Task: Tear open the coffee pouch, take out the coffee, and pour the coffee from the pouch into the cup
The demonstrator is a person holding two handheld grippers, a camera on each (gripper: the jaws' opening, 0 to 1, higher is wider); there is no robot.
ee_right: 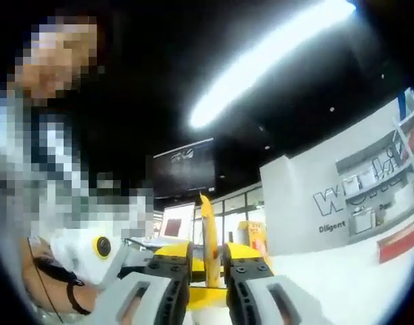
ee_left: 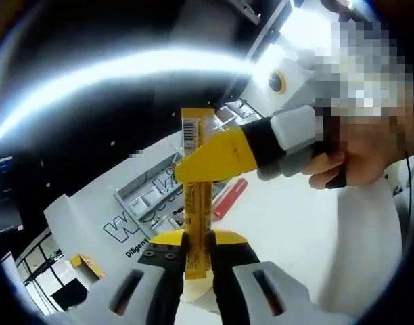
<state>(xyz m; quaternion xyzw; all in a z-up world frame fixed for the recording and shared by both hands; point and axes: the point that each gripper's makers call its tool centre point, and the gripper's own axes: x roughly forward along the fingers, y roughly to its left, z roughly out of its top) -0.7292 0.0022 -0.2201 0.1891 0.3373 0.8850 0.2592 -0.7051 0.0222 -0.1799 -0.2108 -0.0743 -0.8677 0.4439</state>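
A long yellow coffee stick pouch (ee_left: 197,203) with a barcode at its top stands upright in the left gripper view. My left gripper (ee_left: 197,249) is shut on its lower part. My right gripper (ee_left: 208,164) comes in from the right, and its yellow jaws are clamped across the pouch just below the barcode. In the right gripper view the pouch (ee_right: 208,233) shows edge-on as a thin yellow strip, with my right gripper (ee_right: 208,263) shut on it. A pale rounded shape (ee_left: 193,292) sits below the left jaws; I cannot tell whether it is the cup.
A white table surface (ee_left: 288,230) lies beneath, with a red flat packet (ee_left: 231,198) on it. A person's hand (ee_left: 342,166) holds the right gripper. Behind stand a white lettered wall panel (ee_right: 315,203) and shelving (ee_left: 153,196).
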